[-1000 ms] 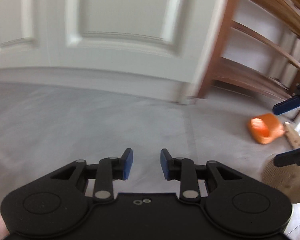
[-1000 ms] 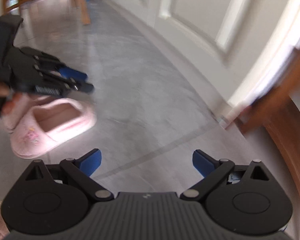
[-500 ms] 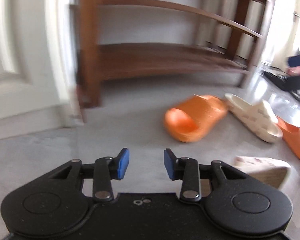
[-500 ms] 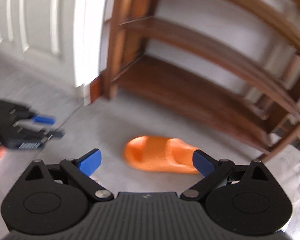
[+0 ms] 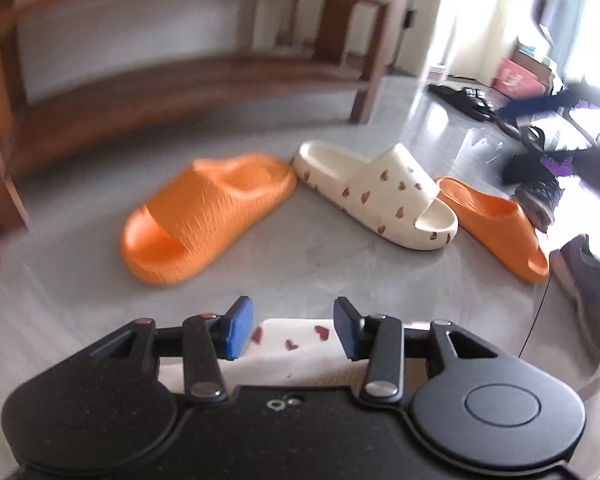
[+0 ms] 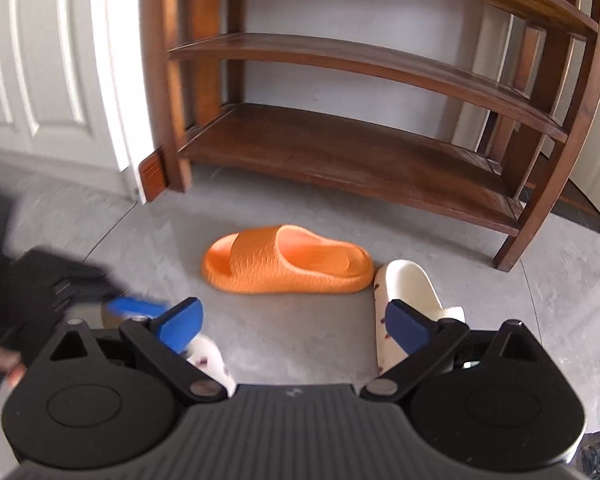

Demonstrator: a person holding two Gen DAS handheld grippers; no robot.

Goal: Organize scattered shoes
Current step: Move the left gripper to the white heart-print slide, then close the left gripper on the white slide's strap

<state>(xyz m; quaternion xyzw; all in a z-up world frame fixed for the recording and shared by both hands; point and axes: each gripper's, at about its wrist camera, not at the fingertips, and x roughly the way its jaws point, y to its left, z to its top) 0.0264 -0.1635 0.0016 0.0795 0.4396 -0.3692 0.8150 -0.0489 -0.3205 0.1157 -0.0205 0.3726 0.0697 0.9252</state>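
Several slides lie scattered on the grey floor before a wooden shoe rack (image 6: 340,152). The left wrist view shows an orange slide (image 5: 208,216), a cream slide with hearts (image 5: 376,192) and a second orange slide (image 5: 496,224). My left gripper (image 5: 294,328) hovers over another cream heart slide (image 5: 292,344); its jaws are opening and the pads do not touch it. My right gripper (image 6: 294,320) is wide open above bare floor, with the orange slide (image 6: 288,264) ahead and a cream slide (image 6: 412,300) by its right finger. The left gripper (image 6: 132,306) shows blurred at the left.
A white panelled door (image 6: 40,80) stands left of the rack. Black sandals (image 5: 460,98) and a dark shoe (image 5: 588,280) lie at the right, near a pink box (image 5: 516,76). The rack's shelves carry nothing.
Both views have swung from the white door and bare floor round to the rack and the slides. The left jaws have widened a little. The right jaws stay wide.
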